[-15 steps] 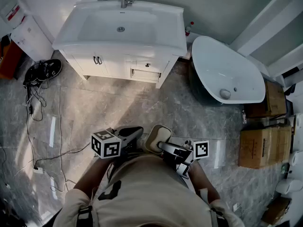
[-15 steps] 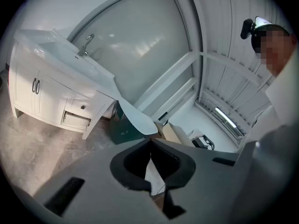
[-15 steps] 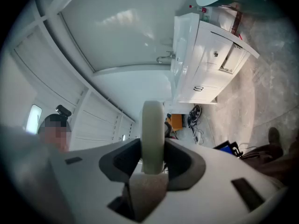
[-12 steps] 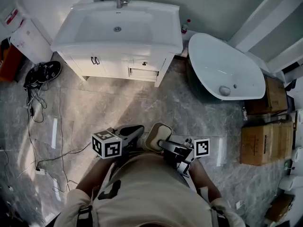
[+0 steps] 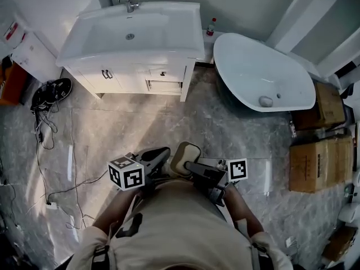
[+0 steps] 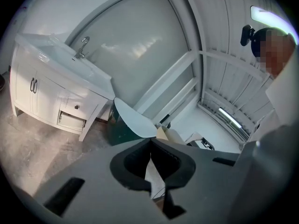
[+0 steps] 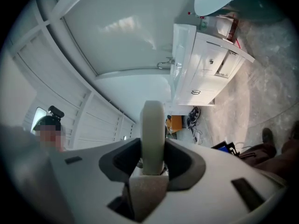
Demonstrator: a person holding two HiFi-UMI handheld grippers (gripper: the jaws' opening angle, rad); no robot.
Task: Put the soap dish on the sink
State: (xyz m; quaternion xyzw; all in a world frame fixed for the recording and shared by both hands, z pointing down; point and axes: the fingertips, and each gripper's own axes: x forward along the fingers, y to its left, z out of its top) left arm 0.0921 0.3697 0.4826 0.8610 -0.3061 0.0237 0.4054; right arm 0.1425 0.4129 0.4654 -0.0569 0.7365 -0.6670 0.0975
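The soap dish [image 5: 184,156] is a cream oval held on edge, with my right gripper [image 5: 189,163] shut on it just in front of the person's body. In the right gripper view the soap dish [image 7: 153,133] stands upright between the two dark jaws of the right gripper [image 7: 153,149]. My left gripper [image 5: 163,154] is beside it, shut with nothing in it; in the left gripper view the tips of the left gripper [image 6: 150,142] meet. The white sink [image 5: 181,40] on its cabinet stands far off across the floor, at top left.
A faucet [image 5: 128,2] rises at the back of the sink. A white freestanding bathtub [image 5: 292,103] stands to the sink's right. Cardboard boxes [image 5: 317,163] line the right side. Cables [image 5: 41,129] and a dark bundle [image 5: 49,90] lie on the marble floor at left.
The head view has swung: sink and bathtub now sit further left in the picture. Both grippers keep their place before the body, the dish still held.
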